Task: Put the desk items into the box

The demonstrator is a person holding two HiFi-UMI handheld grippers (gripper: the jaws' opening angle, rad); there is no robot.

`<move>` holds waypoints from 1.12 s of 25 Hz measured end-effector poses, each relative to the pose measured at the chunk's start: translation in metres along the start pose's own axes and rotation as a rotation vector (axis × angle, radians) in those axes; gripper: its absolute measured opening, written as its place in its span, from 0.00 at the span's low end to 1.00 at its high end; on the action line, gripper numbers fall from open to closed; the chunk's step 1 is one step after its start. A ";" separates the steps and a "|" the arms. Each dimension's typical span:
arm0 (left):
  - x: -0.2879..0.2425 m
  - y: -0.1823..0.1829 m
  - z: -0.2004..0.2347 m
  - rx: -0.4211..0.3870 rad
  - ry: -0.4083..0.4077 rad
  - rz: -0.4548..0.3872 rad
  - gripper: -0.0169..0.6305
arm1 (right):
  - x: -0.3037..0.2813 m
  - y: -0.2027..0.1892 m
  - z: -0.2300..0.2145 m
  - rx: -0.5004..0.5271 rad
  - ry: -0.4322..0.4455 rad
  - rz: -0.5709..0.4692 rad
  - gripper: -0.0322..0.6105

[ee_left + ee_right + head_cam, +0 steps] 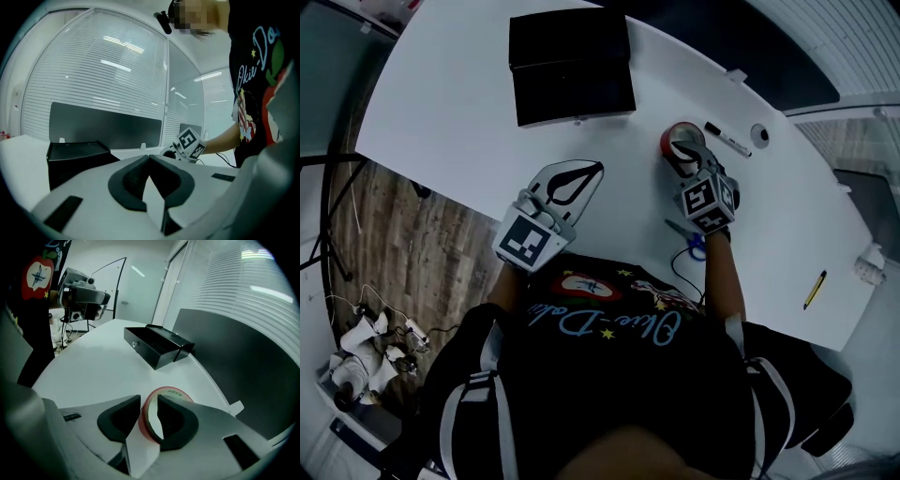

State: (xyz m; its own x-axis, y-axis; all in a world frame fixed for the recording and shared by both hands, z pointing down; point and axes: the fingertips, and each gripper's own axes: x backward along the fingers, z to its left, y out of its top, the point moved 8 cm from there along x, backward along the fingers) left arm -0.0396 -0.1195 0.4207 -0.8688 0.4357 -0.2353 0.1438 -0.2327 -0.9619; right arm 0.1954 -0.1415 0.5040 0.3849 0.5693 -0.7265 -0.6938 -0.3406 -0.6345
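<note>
Right tool (149,399) spread wide, astride tape roll (173,391) (red)

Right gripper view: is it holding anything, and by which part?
Nothing is held. The right gripper has its jaws open astride one wall of the red tape roll, not clamped on it.

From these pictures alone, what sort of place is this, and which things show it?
Probably an office or meeting room: a large white table with a marker and a roll of tape on it, and slatted window blinds along the wall behind.
</note>
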 end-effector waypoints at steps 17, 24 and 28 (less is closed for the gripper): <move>0.022 -0.001 0.000 -0.005 0.055 -0.015 0.02 | 0.002 0.002 0.008 0.022 -0.019 0.055 0.14; 0.034 -0.001 0.003 -0.005 0.071 -0.027 0.02 | 0.019 0.019 0.010 -0.072 -0.072 -0.052 0.12; 0.042 0.000 0.003 -0.012 0.086 -0.039 0.02 | 0.030 0.028 0.016 -0.128 -0.091 -0.118 0.12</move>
State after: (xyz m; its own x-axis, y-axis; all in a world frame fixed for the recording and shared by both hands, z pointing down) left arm -0.0777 -0.1037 0.4116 -0.8299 0.5177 -0.2081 0.1165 -0.2039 -0.9720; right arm 0.1780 -0.1220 0.4690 0.3984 0.6740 -0.6221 -0.5622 -0.3564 -0.7462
